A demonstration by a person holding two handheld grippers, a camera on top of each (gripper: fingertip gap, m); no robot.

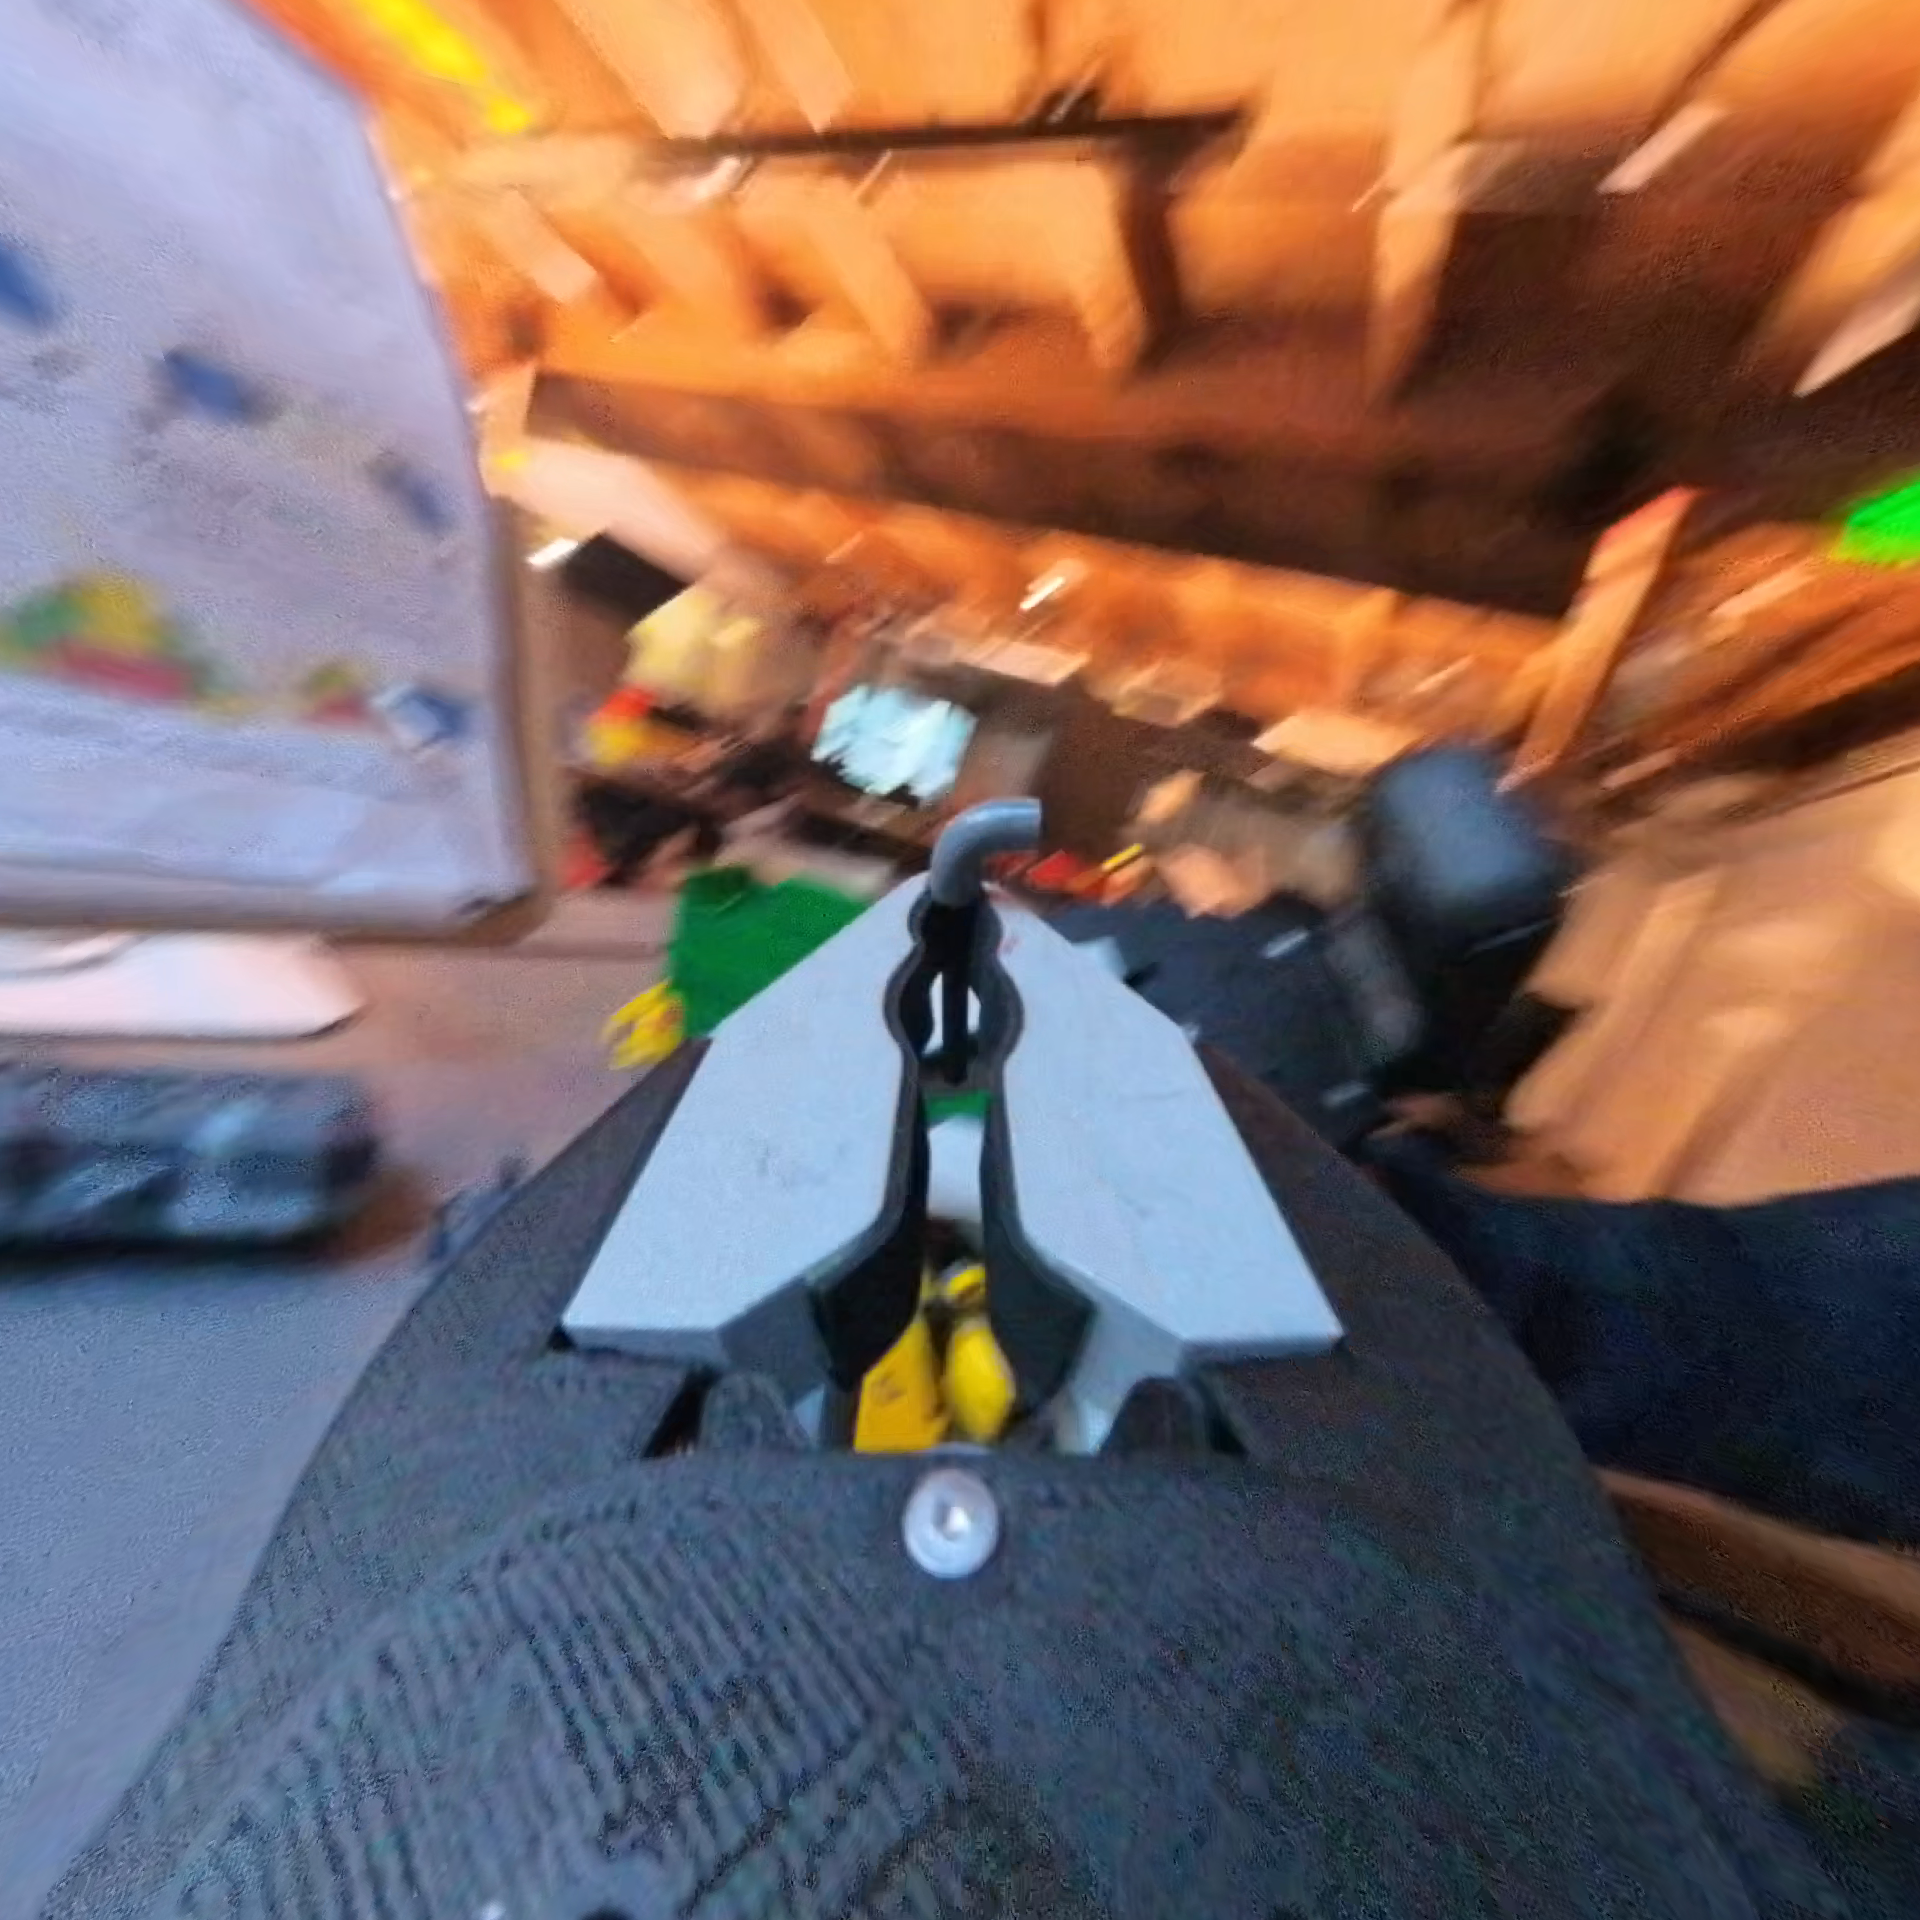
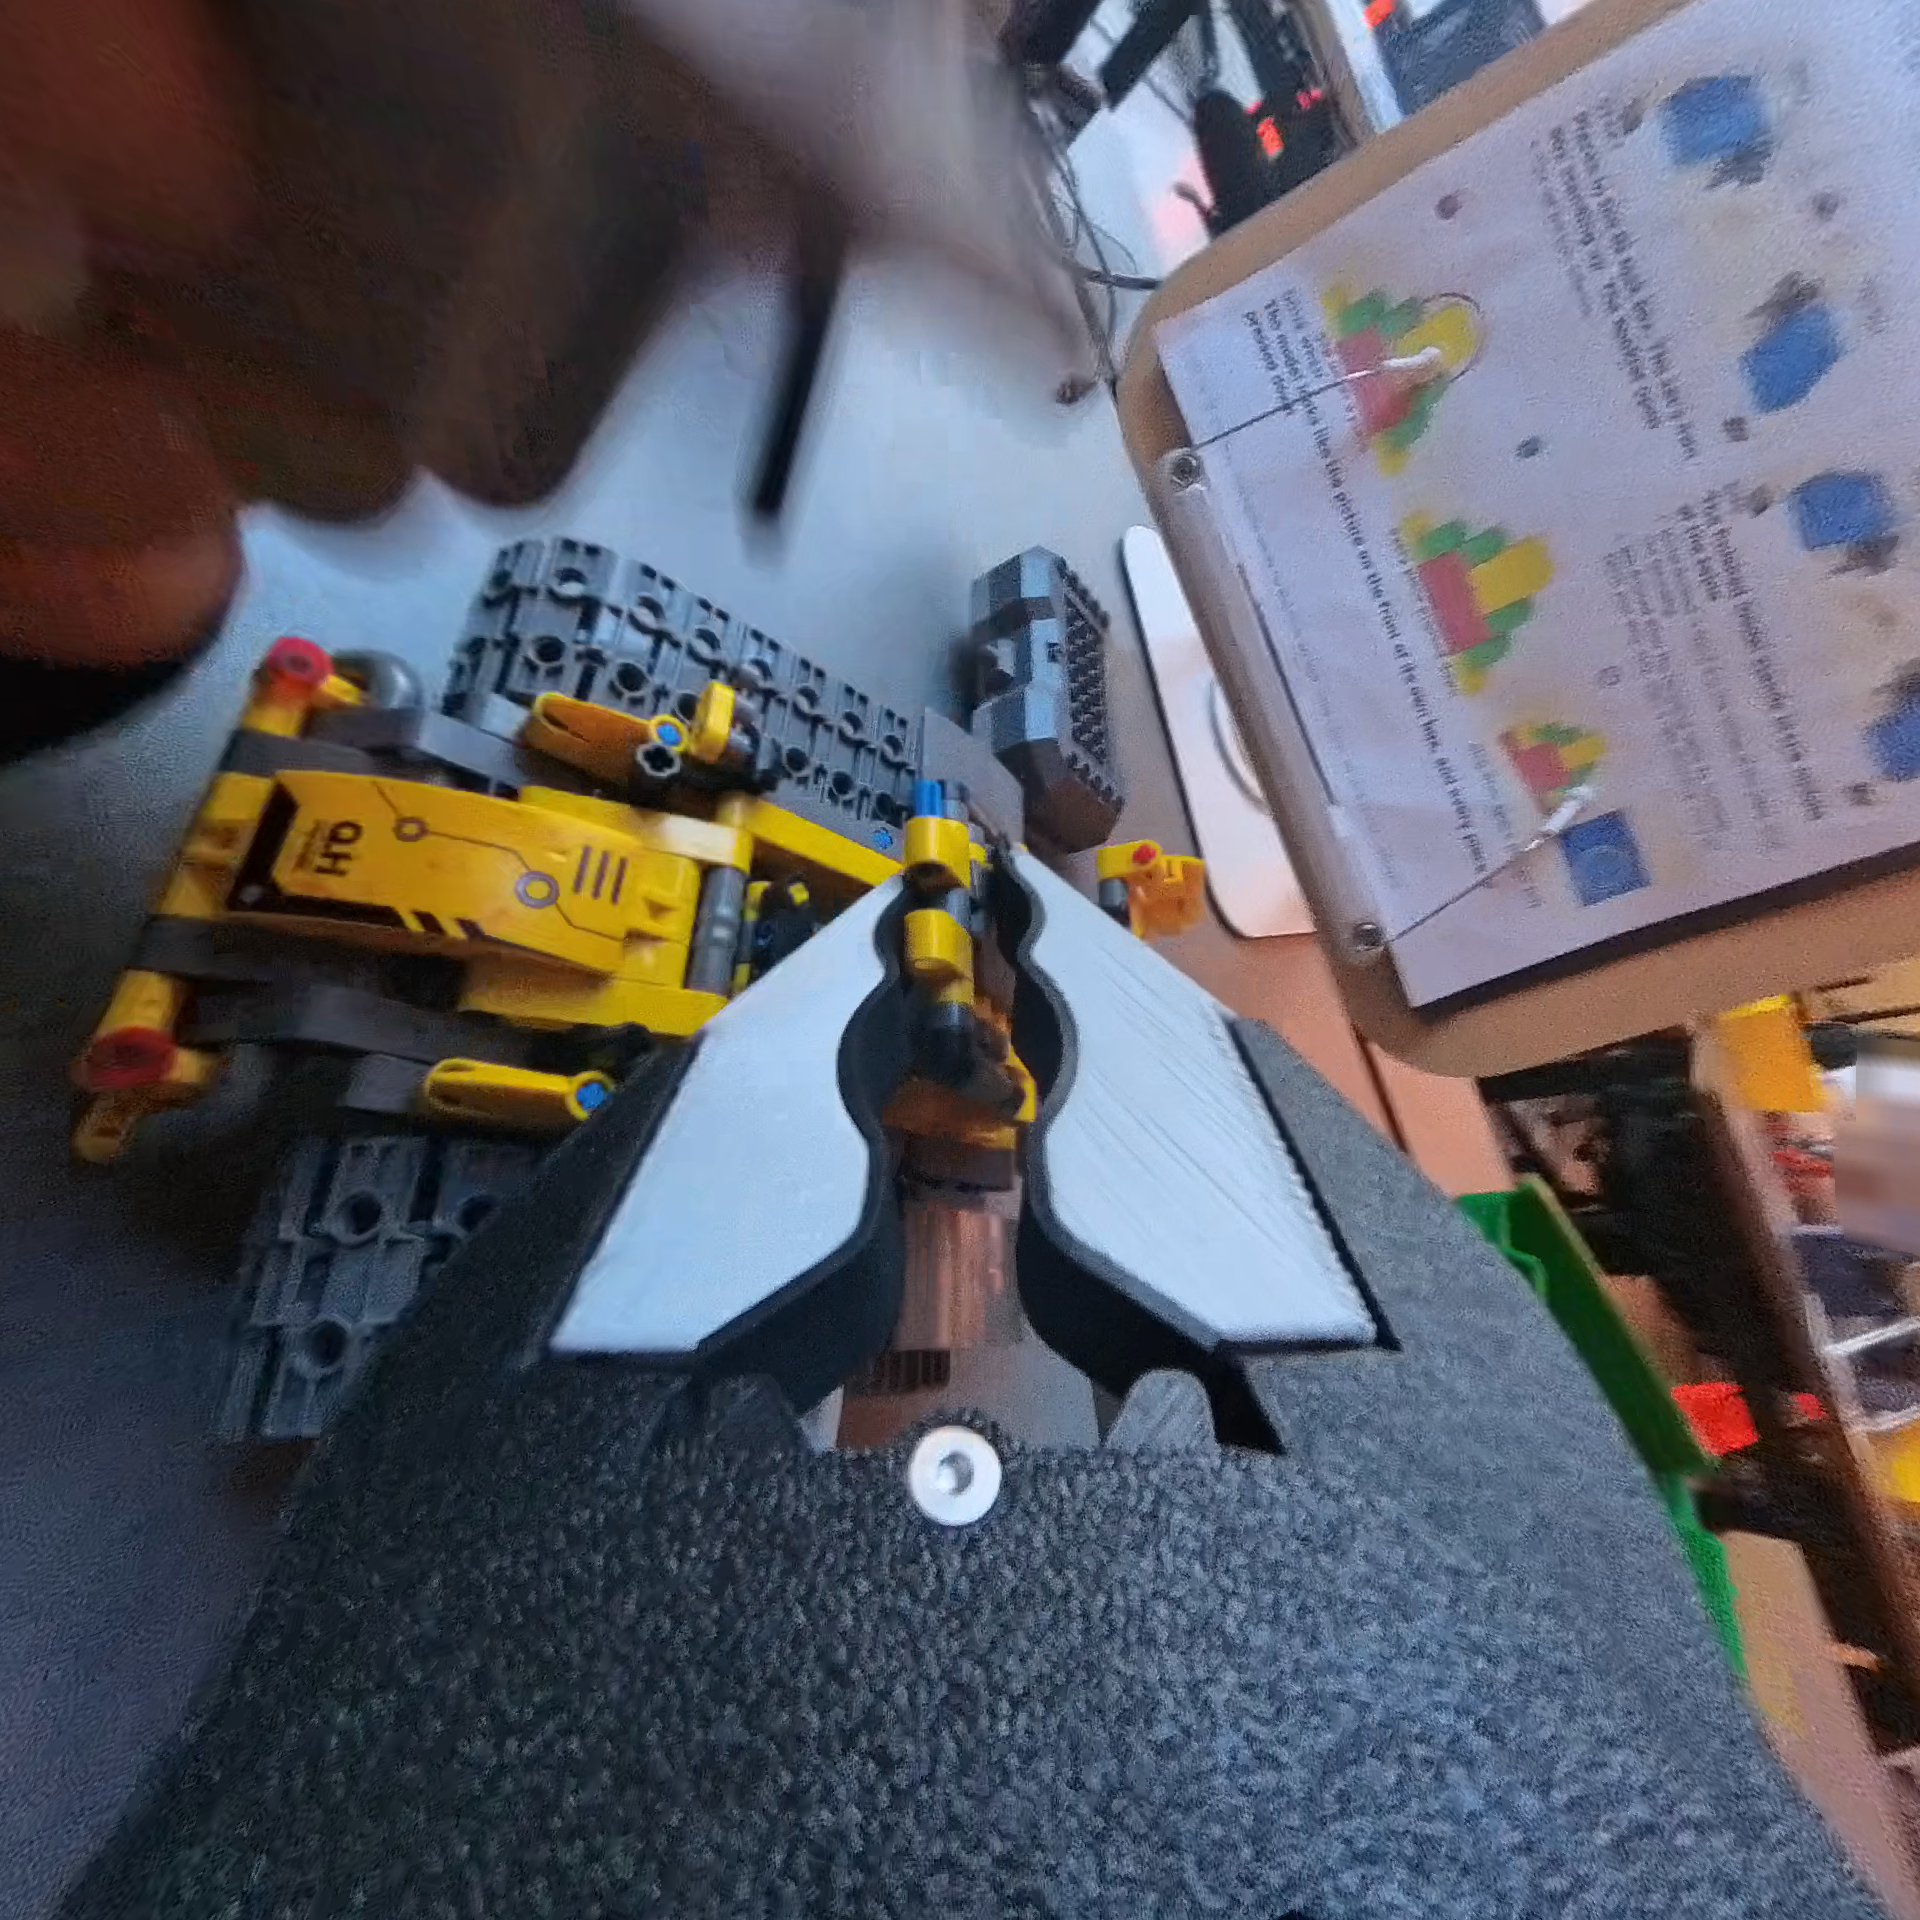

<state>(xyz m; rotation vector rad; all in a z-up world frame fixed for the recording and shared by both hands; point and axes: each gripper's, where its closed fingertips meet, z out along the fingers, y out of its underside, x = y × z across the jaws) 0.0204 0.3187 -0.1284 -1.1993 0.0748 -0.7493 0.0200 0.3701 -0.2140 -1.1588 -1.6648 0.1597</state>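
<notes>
In the left wrist view my left gripper (image 1: 961, 914) is shut on a thin black rod with a grey bent elbow piece (image 1: 982, 847) at its top, held up in the air; the background is motion-blurred. In the right wrist view my right gripper (image 2: 961, 894) is shut on a yellow and black part (image 2: 940, 935) at the end of a yellow and grey brick-built tracked vehicle (image 2: 468, 883). The vehicle lies on a grey table (image 2: 935, 436). A blurred dark shape (image 2: 312, 260) and a thin black rod (image 2: 795, 395) hang above the vehicle.
A wooden board with a printed picture sheet (image 2: 1558, 520) stands at the right, and shows blurred in the left wrist view (image 1: 229, 520). A loose grey brick block (image 2: 1049, 686) lies by the vehicle. A green bin edge (image 2: 1590, 1340) is at lower right. Wooden shelves (image 1: 1039, 416) fill the left view's background.
</notes>
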